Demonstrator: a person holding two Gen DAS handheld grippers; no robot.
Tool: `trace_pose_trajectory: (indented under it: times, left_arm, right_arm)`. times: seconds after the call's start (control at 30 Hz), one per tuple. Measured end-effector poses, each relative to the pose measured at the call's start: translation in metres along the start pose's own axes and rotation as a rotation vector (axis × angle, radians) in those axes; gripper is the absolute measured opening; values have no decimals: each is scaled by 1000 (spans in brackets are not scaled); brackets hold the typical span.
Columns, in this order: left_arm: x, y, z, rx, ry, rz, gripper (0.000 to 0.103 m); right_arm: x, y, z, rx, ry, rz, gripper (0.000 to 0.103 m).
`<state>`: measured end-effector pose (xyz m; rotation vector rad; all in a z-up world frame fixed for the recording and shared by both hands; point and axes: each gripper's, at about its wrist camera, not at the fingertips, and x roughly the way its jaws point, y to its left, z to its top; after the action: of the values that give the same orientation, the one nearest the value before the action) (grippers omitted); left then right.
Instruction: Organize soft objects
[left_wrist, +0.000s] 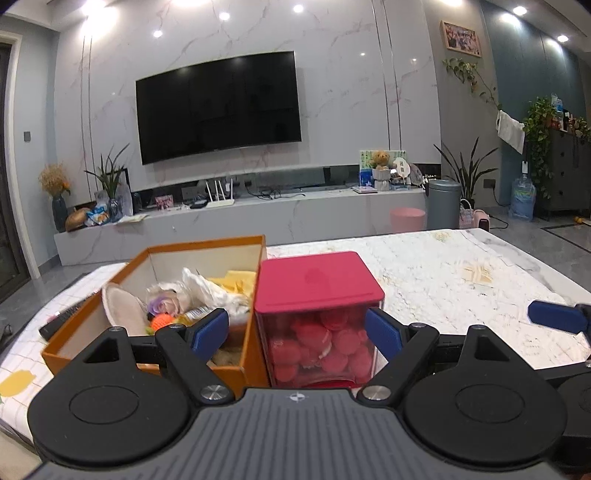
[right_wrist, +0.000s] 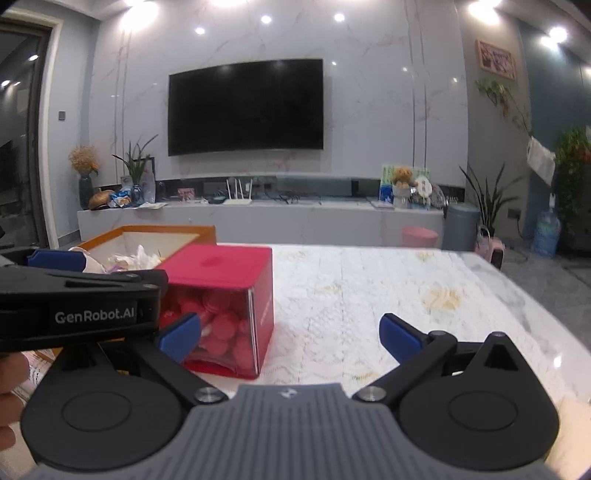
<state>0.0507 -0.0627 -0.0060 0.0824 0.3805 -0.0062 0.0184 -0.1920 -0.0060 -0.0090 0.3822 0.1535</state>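
A clear box with a red lid (left_wrist: 320, 284), filled with red-pink soft balls (left_wrist: 325, 347), stands on the table next to an orange box (left_wrist: 236, 369). The orange box holds soft things: white cloth (left_wrist: 207, 288), a purple flower (left_wrist: 164, 304), an orange knit ball (left_wrist: 161, 320), yellow fabric (left_wrist: 236, 280). My left gripper (left_wrist: 297, 334) is open, its blue pads either side of the red-lidded box. My right gripper (right_wrist: 290, 334) is open and empty, to the right of the red-lidded box (right_wrist: 221, 295). The left gripper's body (right_wrist: 81, 306) crosses the right wrist view.
The table (left_wrist: 443, 280) carries a white patterned cloth. A black remote (left_wrist: 62, 319) lies left of the orange box. The right gripper's blue fingertip (left_wrist: 557, 316) shows at the right edge. Beyond are a TV wall, a low cabinet and plants.
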Motion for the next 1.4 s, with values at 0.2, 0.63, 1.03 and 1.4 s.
trace_pose_trajectory:
  times: [0.2,0.63,1.03,1.4]
  left_arm:
    - [5,-1,-4,-6,25,-12,98]
    - [13,-9,-11,32,50,-5,98]
    - [13,-9,-12,29,48,2,98]
    - [11,-11,-11,51,30,14,98]
  right_arm:
    - [8,-4,-7,46,50,-12,100]
    - [15,0,-17,19,93,-46,100]
    - [13,1,-18,6,81,-48,100]
    - [12,2,-18,9,75,-48,100]
